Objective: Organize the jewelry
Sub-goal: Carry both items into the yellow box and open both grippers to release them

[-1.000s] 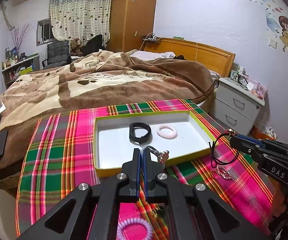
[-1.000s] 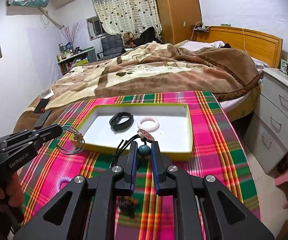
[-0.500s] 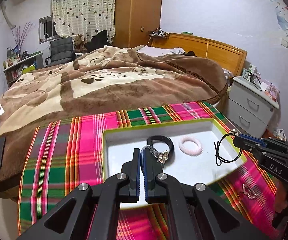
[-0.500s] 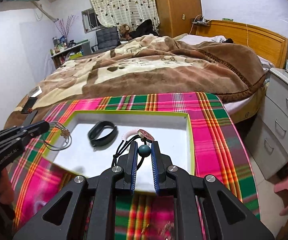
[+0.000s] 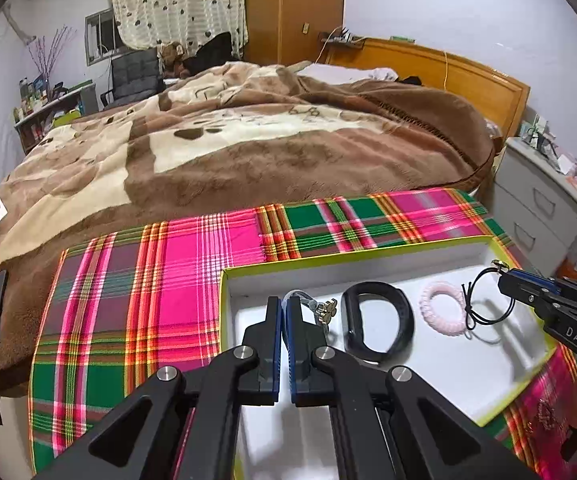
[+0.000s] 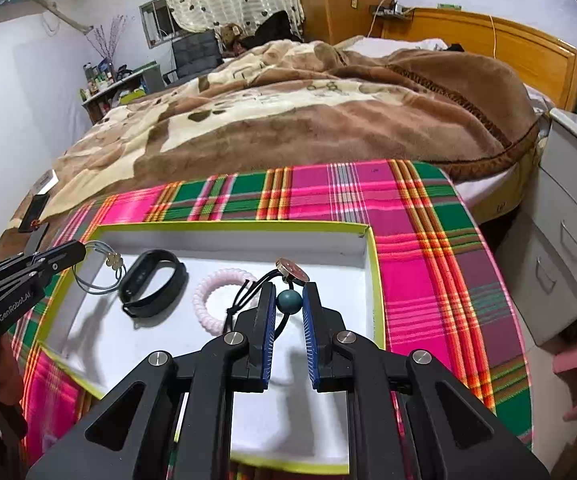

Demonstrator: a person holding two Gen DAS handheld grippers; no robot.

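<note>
Fingers of the left gripper (image 5: 284, 312) pinch a pale cord bracelet (image 5: 308, 306) with gold charms; the right gripper (image 6: 288, 300) clamps a black cord bracelet (image 6: 254, 294) by its teal bead. Both hang over the white tray (image 6: 352, 256), its near edge hidden, holding a black band (image 6: 150, 282) and pink coil (image 6: 212, 296).

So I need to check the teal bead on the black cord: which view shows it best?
The right wrist view: the teal bead sits large and sharp between the right gripper fingers. In the left wrist view only the black cord loop and charm show; the bead is hidden.
</note>
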